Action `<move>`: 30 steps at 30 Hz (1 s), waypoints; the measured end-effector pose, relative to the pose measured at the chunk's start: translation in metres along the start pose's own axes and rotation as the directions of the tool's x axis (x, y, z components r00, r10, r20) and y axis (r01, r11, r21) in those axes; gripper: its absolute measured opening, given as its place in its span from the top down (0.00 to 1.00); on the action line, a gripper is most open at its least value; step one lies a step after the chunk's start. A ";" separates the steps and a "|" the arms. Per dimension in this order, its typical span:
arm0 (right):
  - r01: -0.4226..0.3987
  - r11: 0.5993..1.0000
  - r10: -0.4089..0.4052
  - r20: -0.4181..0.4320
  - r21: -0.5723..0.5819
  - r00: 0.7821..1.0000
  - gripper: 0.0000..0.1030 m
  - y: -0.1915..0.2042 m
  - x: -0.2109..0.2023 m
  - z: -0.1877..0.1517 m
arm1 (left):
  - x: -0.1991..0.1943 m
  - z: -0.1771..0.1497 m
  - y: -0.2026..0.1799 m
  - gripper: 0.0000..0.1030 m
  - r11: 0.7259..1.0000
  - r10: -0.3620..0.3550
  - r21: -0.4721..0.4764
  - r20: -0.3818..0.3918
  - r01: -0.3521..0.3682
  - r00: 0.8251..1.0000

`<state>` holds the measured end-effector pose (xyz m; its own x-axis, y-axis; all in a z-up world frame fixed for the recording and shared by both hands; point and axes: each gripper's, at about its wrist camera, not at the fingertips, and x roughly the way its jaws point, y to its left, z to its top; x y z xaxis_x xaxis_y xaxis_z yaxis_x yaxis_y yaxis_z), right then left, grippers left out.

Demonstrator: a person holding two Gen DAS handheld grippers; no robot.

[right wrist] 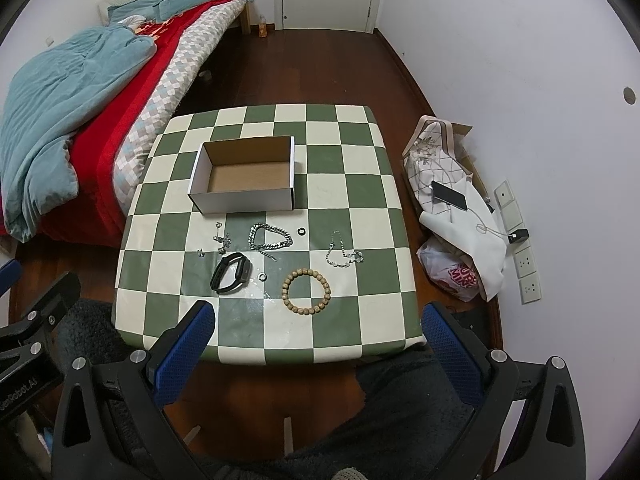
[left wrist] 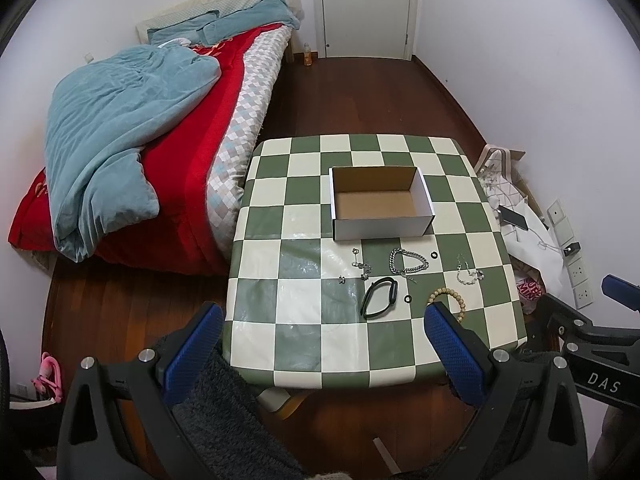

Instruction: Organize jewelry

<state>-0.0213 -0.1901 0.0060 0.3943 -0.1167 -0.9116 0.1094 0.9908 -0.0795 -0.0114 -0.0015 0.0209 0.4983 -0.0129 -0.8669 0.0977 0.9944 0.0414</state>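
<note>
An empty white cardboard box (left wrist: 380,232) (right wrist: 244,200) stands on the green and cream checked table (left wrist: 304,344) (right wrist: 344,184). In front of it lie a black wristband (left wrist: 379,297) (right wrist: 232,273), a thick silver chain (left wrist: 408,261) (right wrist: 270,237), a thin silver chain (left wrist: 469,274) (right wrist: 343,255), a wooden bead bracelet (left wrist: 450,295) (right wrist: 306,291), small charms (left wrist: 362,267) (right wrist: 222,240) and two small rings (left wrist: 433,255) (right wrist: 263,277). My left gripper (left wrist: 324,324) is open above the table's near edge. My right gripper (right wrist: 318,320) is open too, holding nothing.
A bed (left wrist: 168,128) (right wrist: 104,80) with a teal quilt and red cover runs along the table's left side. Bags with a phone (left wrist: 514,218) (right wrist: 450,196) on top lie right of the table by wall sockets. A white door (left wrist: 366,8) is at the back.
</note>
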 end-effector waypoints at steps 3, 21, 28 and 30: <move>-0.001 1.000 0.001 0.003 -0.002 1.000 0.00 0.001 -0.003 0.001 | -0.001 0.000 0.000 0.00 1.000 0.000 -0.001 0.003 0.000 1.000; -0.001 1.000 0.001 0.003 -0.007 1.000 0.00 0.002 -0.008 0.003 | -0.008 0.000 0.000 0.00 1.000 -0.002 -0.004 0.007 0.002 1.000; -0.002 1.000 0.002 0.007 -0.009 1.000 0.00 0.004 -0.010 0.003 | -0.007 0.000 0.001 0.00 1.000 -0.002 -0.003 0.008 0.002 1.000; -0.002 1.000 0.002 0.008 -0.009 1.000 0.00 0.004 -0.010 0.003 | -0.009 -0.001 0.001 0.00 1.000 -0.003 -0.005 0.008 0.003 1.000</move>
<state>-0.0218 -0.1853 0.0163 0.4016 -0.1156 -0.9085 0.1006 0.9916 -0.0817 -0.0165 -0.0004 0.0287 0.5051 -0.0170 -0.8629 0.0954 0.9948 0.0362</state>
